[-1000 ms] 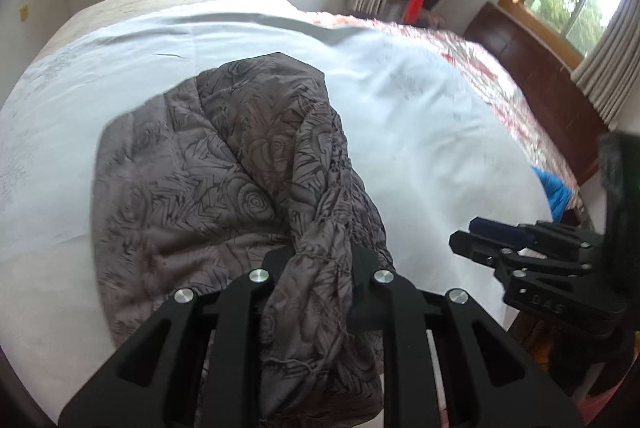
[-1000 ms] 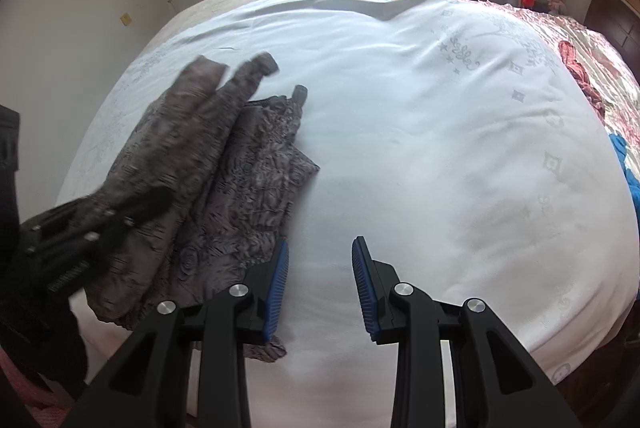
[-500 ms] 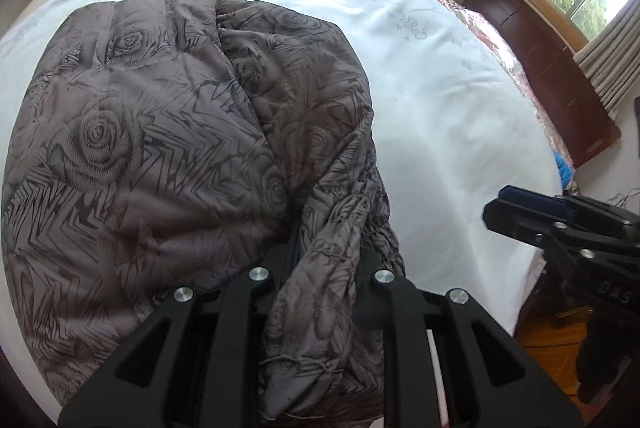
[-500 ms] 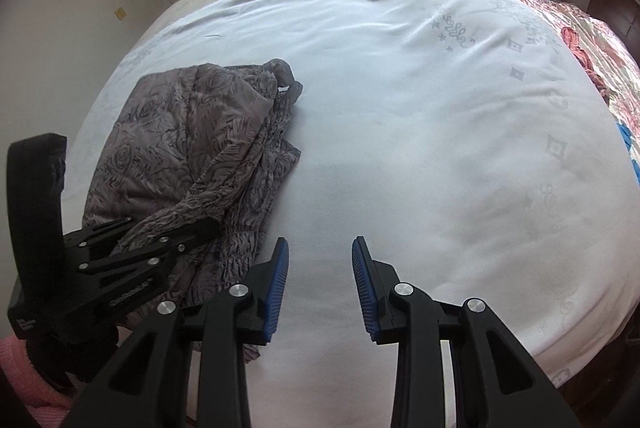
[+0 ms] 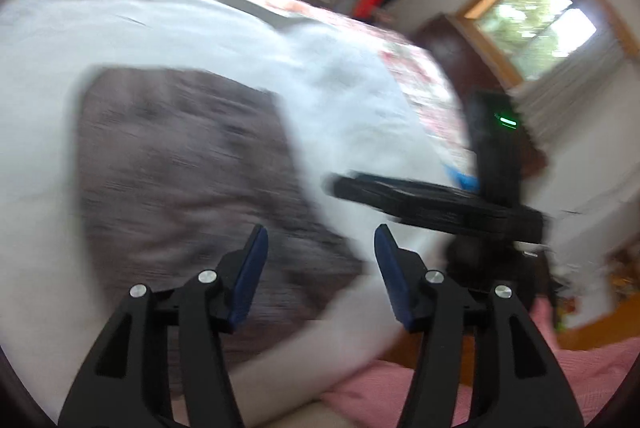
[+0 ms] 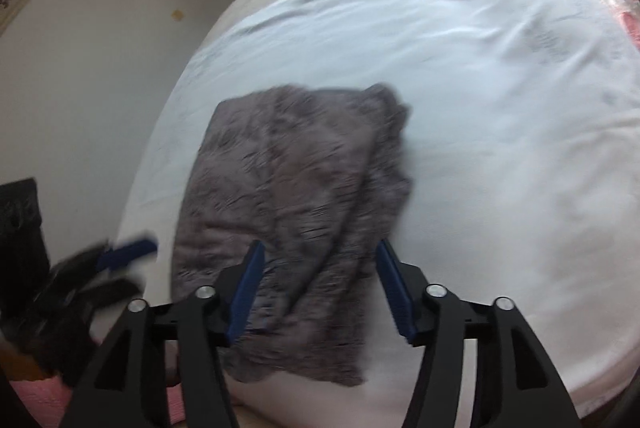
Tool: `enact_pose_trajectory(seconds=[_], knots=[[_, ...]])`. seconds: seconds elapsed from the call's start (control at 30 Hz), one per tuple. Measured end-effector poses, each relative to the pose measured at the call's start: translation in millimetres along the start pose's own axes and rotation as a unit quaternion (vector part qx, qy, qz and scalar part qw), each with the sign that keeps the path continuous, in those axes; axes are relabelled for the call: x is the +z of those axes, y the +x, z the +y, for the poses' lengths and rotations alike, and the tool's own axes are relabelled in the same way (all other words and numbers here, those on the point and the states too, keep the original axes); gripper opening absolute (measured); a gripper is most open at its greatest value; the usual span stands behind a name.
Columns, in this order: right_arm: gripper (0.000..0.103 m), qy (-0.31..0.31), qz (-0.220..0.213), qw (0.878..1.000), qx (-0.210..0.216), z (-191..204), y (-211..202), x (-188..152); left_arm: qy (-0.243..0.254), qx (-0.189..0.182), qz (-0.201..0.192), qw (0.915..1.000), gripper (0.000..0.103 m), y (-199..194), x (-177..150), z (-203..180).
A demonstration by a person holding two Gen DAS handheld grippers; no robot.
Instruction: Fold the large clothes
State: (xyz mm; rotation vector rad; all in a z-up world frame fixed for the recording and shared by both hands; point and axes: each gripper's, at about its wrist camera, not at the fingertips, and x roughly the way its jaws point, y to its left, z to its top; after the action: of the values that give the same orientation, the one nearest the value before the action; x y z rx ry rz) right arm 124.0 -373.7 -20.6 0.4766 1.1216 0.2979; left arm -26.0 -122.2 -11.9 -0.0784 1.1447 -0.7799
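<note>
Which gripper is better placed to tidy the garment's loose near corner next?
Probably the right gripper: open, with the grey patterned garment lying beyond its jaws. The left gripper, jaws just opened and empty, sits toward the garment's edge.

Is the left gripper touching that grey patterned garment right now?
Apart. In the left wrist view the left gripper, its jaws just opened, stands empty above the grey garment lying on the bed.
</note>
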Motion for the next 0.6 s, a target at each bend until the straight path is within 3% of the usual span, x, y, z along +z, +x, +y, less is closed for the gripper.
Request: enact_pose_trajectory(seconds=[0.1, 0.23, 0.27, 0.37, 0.6], knots=[[0.061, 0.003, 0.031, 0.999, -0.024, 9, 17, 2, -0.013, 0.094, -0.009, 0.9954, 0.054, 0, 2, 27], [0.060, 0.011, 0.061, 0.997, -0.041, 11, 37, -2, -0.031, 0.153, -0.001, 0.9877, 0.054, 10, 1, 54], [0.049, 0.008, 0.068, 0.997, -0.046, 12, 42, -3, -0.030, 0.165, 0.001, 0.9859, 0.054, 12, -2, 56], [0.031, -0.006, 0.075, 0.995, -0.060, 14, 47, -7, -0.037, 0.161, 0.013, 0.9862, 0.055, 23, -5, 62], [0.029, 0.002, 0.090, 0.991, -0.101, 6, 70, -21, -0.008, 0.177, 0.018, 0.9839, 0.056, 34, -9, 53]])
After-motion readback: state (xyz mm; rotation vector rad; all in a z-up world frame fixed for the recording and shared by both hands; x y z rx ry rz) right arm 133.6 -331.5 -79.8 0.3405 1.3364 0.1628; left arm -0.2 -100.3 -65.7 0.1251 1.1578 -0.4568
